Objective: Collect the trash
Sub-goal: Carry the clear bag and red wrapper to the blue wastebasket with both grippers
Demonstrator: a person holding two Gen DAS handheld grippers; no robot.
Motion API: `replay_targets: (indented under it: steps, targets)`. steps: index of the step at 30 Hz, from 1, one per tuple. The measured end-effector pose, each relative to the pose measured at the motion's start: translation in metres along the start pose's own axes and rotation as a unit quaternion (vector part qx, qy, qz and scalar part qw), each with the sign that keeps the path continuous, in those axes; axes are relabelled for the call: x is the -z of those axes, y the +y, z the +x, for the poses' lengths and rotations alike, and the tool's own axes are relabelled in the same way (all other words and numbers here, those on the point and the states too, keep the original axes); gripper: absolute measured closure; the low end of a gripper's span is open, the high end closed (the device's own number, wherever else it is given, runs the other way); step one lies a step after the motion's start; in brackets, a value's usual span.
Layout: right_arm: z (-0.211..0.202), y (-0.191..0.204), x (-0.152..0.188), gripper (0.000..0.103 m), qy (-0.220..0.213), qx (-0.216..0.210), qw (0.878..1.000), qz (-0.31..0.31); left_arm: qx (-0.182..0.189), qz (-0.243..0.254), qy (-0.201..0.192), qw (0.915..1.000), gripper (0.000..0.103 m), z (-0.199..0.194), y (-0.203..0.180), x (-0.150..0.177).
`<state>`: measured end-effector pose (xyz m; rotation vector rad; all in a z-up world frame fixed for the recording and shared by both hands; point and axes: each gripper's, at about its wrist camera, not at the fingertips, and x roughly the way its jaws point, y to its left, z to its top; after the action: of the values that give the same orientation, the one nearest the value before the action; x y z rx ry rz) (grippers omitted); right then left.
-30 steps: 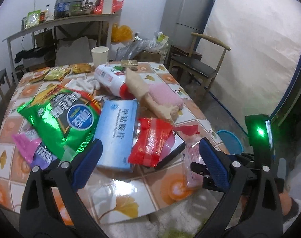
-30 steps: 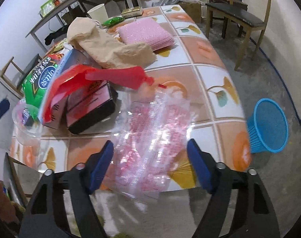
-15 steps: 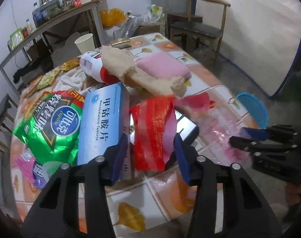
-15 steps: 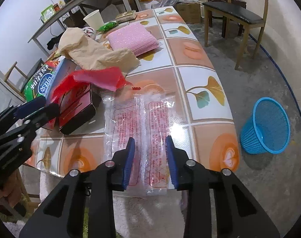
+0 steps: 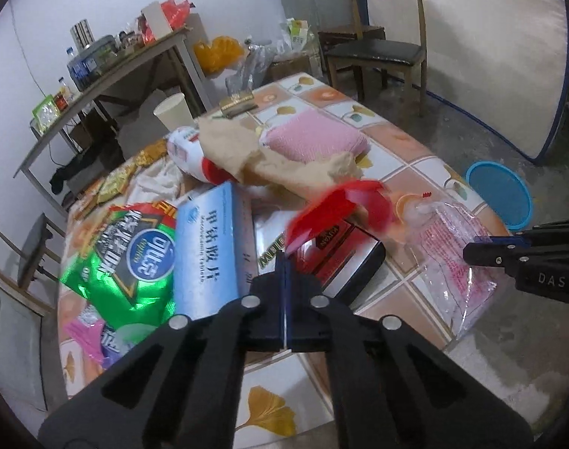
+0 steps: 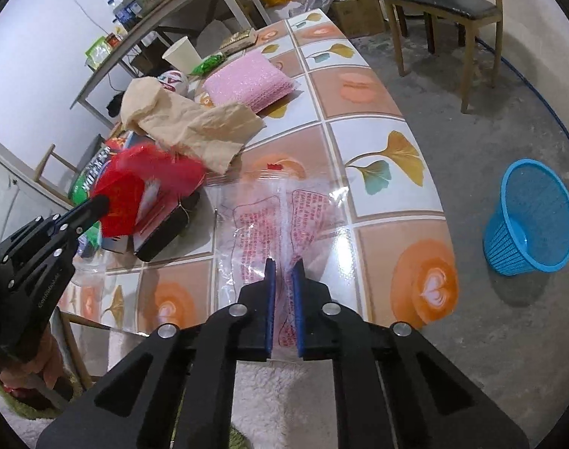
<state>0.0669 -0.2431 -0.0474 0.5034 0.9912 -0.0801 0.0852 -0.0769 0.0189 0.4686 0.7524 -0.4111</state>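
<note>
**Both claws clamp down on trash**

A second ago both claws stood wide over the table (image 6: 374, 86); now each has closed. The left gripper (image 5: 284, 262) pinches the near edge of the red wrapper (image 5: 337, 205), which has lifted off the dark box (image 5: 344, 258) and blurs. The right gripper (image 6: 283, 273) is squeezed on the clear plastic bag (image 6: 280, 217) with red print, at the table's near edge. The right gripper's body reads "DAS". The blue basket (image 6: 531, 220) waits on the floor.
</note>
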Motion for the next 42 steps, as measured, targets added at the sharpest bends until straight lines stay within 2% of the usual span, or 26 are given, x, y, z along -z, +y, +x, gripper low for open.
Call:
replay_targets:
  steps: [7, 13, 17, 20, 23, 25, 26, 29, 31, 32, 37, 39, 42]
  targets:
    - [-0.011, -0.015, 0.003, 0.098, -0.011, -0.047, 0.999, 0.020, -0.007, -0.025, -0.030, 0.9992, 0.103, -0.037, 0.002, 0.000]
    - [-0.032, -0.034, 0.004, 0.098, -0.041, -0.069, 0.996, 0.026, 0.024, -0.040, -0.048, 0.9978, 0.103, -0.059, -0.012, -0.010]
    - [-0.053, -0.056, 0.008, 0.098, -0.070, -0.073, 0.994, 0.044, 0.053, -0.022, -0.059, 0.9966, 0.103, -0.060, -0.040, -0.025]
    - [-0.075, -0.084, 0.014, 0.098, -0.102, -0.049, 0.991, 0.067, 0.097, -0.002, -0.061, 0.9934, 0.103, -0.055, -0.068, -0.044]
    - [-0.098, -0.119, 0.020, 0.098, -0.131, -0.011, 0.986, 0.101, 0.149, 0.011, -0.035, 0.9882, 0.103, -0.035, -0.102, -0.067]
    - [-0.113, -0.150, 0.024, 0.098, -0.149, 0.015, 0.980, 0.132, 0.204, -0.003, 0.014, 0.9789, 0.103, -0.008, -0.127, -0.086]
    - [-0.117, -0.163, 0.025, 0.098, -0.155, 0.025, 0.977, 0.146, 0.244, -0.016, 0.048, 0.9685, 0.103, 0.012, -0.142, -0.098]
    - [-0.125, -0.209, 0.026, 0.098, -0.165, 0.048, 0.966, 0.194, 0.293, -0.025, 0.102, 0.9502, 0.103, 0.049, -0.184, -0.121]
    - [-0.127, -0.236, 0.023, 0.098, -0.169, 0.064, 0.959, 0.220, 0.330, -0.024, 0.141, 0.9331, 0.103, 0.078, -0.224, -0.140]
    - [-0.127, -0.247, 0.021, 0.098, -0.171, 0.071, 0.956, 0.228, 0.333, -0.021, 0.162, 0.9285, 0.103, 0.094, -0.244, -0.148]
    - [-0.107, -0.308, 0.004, 0.098, -0.157, 0.110, 0.943, 0.271, 0.336, 0.019, 0.217, 0.9163, 0.103, 0.152, -0.331, -0.169]
    - [-0.094, -0.331, -0.002, 0.098, -0.144, 0.131, 0.939, 0.284, 0.345, 0.021, 0.239, 0.9071, 0.103, 0.175, -0.362, -0.176]
    - [-0.075, -0.369, -0.014, 0.098, -0.129, 0.150, 0.928, 0.316, 0.341, 0.032, 0.255, 0.9041, 0.103, 0.201, -0.399, -0.184]
